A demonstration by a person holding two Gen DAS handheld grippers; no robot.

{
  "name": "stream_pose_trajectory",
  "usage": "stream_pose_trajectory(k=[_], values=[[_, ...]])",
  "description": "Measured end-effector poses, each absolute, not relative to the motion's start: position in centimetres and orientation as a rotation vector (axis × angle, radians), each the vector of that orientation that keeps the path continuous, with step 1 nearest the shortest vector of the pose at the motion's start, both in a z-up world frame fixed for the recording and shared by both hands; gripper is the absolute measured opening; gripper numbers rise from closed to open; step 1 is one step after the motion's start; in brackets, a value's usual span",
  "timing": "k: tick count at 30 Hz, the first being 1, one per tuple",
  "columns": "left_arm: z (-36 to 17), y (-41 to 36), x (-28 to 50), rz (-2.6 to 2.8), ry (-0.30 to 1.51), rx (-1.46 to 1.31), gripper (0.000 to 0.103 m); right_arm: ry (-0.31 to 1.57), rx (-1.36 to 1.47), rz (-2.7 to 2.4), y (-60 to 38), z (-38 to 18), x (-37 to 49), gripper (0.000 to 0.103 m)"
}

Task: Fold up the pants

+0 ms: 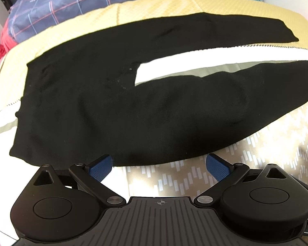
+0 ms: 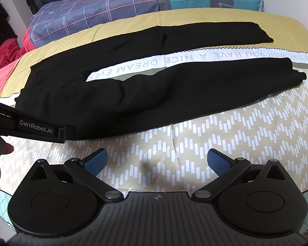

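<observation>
Black pants (image 1: pixel 123 102) lie flat on the bed, waistband at the left, both legs spread apart and running to the right; they also show in the right wrist view (image 2: pixel 154 94). My left gripper (image 1: pixel 159 167) is open and empty, just in front of the near leg's edge, close to the waist end. My right gripper (image 2: pixel 157 163) is open and empty, over the patterned cover, a short way in front of the near leg. The left gripper's black body (image 2: pixel 30 126) shows at the left of the right wrist view, beside the waist end.
The bed cover has a yellow part (image 2: pixel 174 18), a white band with lettering (image 2: pixel 195 59) between the legs, and a chevron-patterned part (image 2: pixel 215 133) in front. A plaid quilt (image 2: pixel 92 10) lies behind. Red cloth (image 2: pixel 4 59) is piled at the far left.
</observation>
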State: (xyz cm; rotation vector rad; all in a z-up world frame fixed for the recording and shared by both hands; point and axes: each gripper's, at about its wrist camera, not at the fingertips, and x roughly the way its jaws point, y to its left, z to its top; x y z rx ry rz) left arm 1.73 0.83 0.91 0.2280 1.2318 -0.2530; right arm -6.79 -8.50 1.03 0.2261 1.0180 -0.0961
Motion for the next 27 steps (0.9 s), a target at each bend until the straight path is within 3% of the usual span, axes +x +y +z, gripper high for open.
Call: stream_pose_trajectory(k=[27], values=[[0.1, 2.4, 3.8, -0.262, 1.209, 0.208, 0.103, 1.042, 0.288, -0.151, -8.5, -0.3, -6.7, 0.103]])
